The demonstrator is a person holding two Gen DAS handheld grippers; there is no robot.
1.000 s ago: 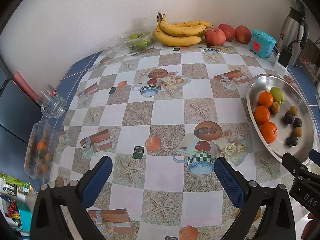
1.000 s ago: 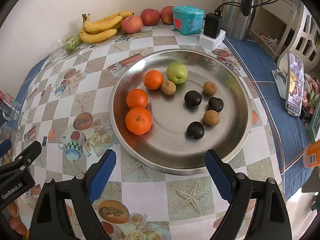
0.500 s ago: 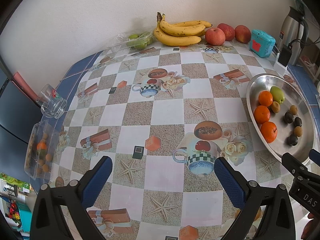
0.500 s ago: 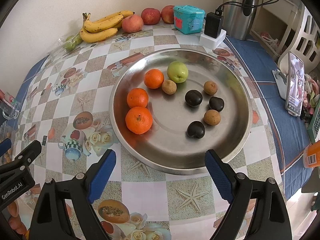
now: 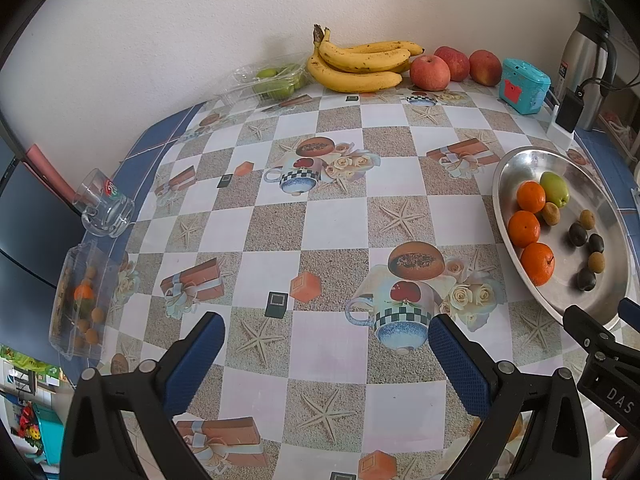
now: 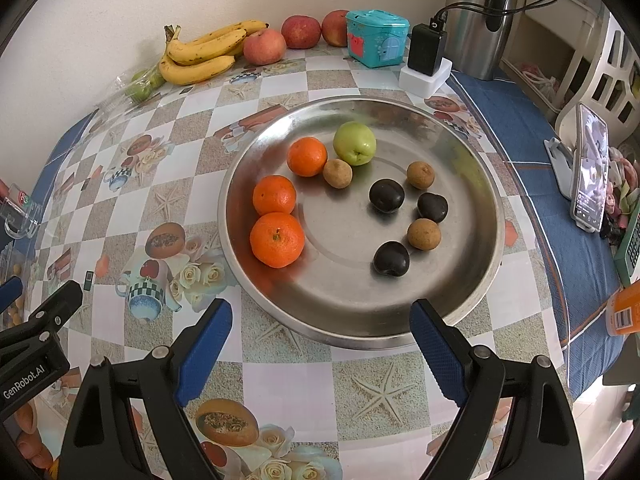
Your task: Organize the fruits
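Nearest the lens: right gripper point(image 6: 320, 344) and left gripper point(image 5: 326, 354) hovering wide, holding nothing. Beyond, inside steel tray point(image 6: 476, 288): tangerines point(image 6: 277, 239), dark plums point(image 6: 391, 258) lying loose, likely rolling if nudged. Farthest: bananas point(image 6: 200, 56) waiting by wall.

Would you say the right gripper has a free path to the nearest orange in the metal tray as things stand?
Probably yes. The right gripper is open and empty just short of the metal tray, and the nearest orange sits by the low rim, touching another orange behind it.
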